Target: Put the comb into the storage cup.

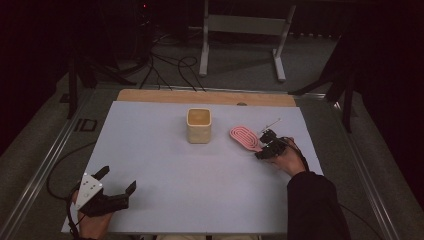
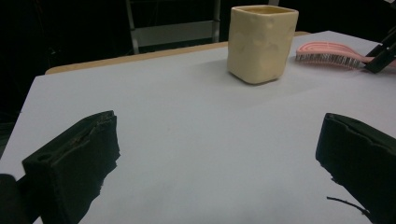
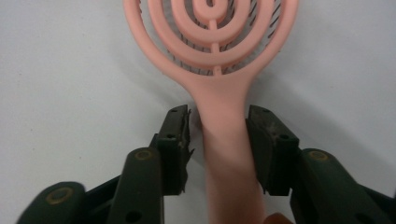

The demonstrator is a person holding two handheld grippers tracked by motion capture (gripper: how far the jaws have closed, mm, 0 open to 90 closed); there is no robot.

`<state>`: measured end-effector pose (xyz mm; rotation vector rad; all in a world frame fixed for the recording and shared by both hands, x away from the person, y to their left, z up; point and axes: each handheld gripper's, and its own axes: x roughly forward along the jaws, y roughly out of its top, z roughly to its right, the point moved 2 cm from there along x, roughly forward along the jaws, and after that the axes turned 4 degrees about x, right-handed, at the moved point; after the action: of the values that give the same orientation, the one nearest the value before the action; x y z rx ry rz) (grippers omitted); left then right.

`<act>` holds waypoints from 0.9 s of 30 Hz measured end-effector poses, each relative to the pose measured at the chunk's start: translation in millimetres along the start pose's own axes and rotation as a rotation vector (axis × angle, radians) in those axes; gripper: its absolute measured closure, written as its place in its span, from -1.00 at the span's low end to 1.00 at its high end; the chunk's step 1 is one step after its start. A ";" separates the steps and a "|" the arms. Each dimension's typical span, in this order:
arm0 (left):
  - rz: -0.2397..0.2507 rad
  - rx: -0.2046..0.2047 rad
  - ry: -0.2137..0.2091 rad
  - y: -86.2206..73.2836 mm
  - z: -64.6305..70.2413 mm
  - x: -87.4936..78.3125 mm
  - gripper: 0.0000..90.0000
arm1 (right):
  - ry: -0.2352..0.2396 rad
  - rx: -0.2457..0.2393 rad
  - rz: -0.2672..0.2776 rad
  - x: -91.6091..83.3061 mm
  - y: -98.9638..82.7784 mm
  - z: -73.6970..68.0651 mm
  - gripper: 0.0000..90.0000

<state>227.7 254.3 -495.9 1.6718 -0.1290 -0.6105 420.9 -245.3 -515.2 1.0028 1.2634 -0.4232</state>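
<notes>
A pink hairbrush (image 1: pixel 245 136) lies bristles down on the white table right of centre, its handle pointing toward the person. My right gripper (image 1: pixel 266 145) is low over that handle. In the right gripper view the jaws stand on either side of the brush handle (image 3: pixel 223 140) with a narrow gap on the left, so my right gripper (image 3: pixel 218 119) is open. A cream square cup (image 1: pixel 199 126) stands upright at mid table, also seen as the cup (image 2: pixel 261 42) beside the hairbrush (image 2: pixel 327 53). My left gripper (image 1: pixel 118 179) rests near the front left corner, wide open, empty (image 2: pixel 219 140).
The white sheet (image 1: pixel 200 175) covers a wooden tabletop whose strip shows along the far edge (image 1: pixel 205 96). Metal rails run down both sides. Cables and a stand's legs (image 1: pixel 280 70) lie on the floor beyond the table.
</notes>
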 end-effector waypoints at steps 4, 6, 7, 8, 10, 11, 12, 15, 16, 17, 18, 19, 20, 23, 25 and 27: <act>-0.002 0.002 -0.001 -0.1 0.0 0.2 -1.00 | -0.002 0.018 0.000 0.6 1.6 0.3 0.45; -0.001 0.001 -0.001 0.0 0.2 0.2 -1.00 | -0.004 0.015 -0.003 0.8 1.8 0.0 0.45; -0.001 0.001 -0.001 0.0 0.3 0.1 -1.00 | -0.010 0.010 -0.005 0.7 1.7 -0.6 0.45; -0.001 0.001 -0.001 0.0 0.3 0.1 -1.00 | -0.012 0.006 -0.005 0.8 1.6 -0.8 0.45; -0.001 0.000 -0.001 0.0 0.4 0.1 -1.00 | -0.017 -0.005 -0.005 0.8 1.5 -1.6 0.45; 0.000 0.000 -0.001 0.0 0.5 0.0 -1.00 | -0.022 -0.009 -0.005 0.9 1.5 -1.7 0.45; 0.001 -0.001 0.000 0.2 0.6 -0.2 -1.00 | -0.019 -0.009 -0.005 1.0 1.4 -1.5 0.45; 0.001 0.000 0.000 0.2 0.5 -0.7 -1.00 | -0.021 -0.009 -0.007 1.2 1.6 -1.5 0.46; 0.002 0.000 0.000 0.2 0.4 -1.0 -1.00 | -0.022 -0.009 -0.007 1.2 1.7 -1.6 0.46; 0.003 0.000 0.000 0.3 0.3 -1.3 -1.00 | -0.022 -0.008 -0.009 1.1 1.7 -1.8 0.48; 0.003 -0.001 0.001 0.3 0.2 -1.3 -1.00 | -0.026 -0.006 -0.009 1.1 1.8 -2.1 0.50; 0.003 0.000 0.001 0.3 0.1 -1.4 -1.00 | -0.029 -0.005 -0.009 1.1 1.9 -2.8 0.51; 0.001 0.001 0.001 0.1 0.0 -1.4 -1.00 | -0.030 -0.010 -0.009 1.2 2.0 -3.3 0.52; 0.000 0.000 0.002 0.1 0.2 -0.9 -1.00 | -0.036 -0.015 -0.010 0.9 1.9 -3.9 0.52; -0.001 0.000 0.003 0.0 0.4 -0.5 -1.00 | -0.036 -0.011 -0.008 0.9 1.8 -4.1 0.53; -0.004 0.002 0.002 -0.2 0.2 -0.3 -1.00 | -0.038 -0.002 -0.005 0.8 1.4 -4.6 0.53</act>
<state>227.3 254.3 -496.0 1.6752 -0.1244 -0.6117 419.5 -240.6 -515.2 0.9862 1.2322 -0.4431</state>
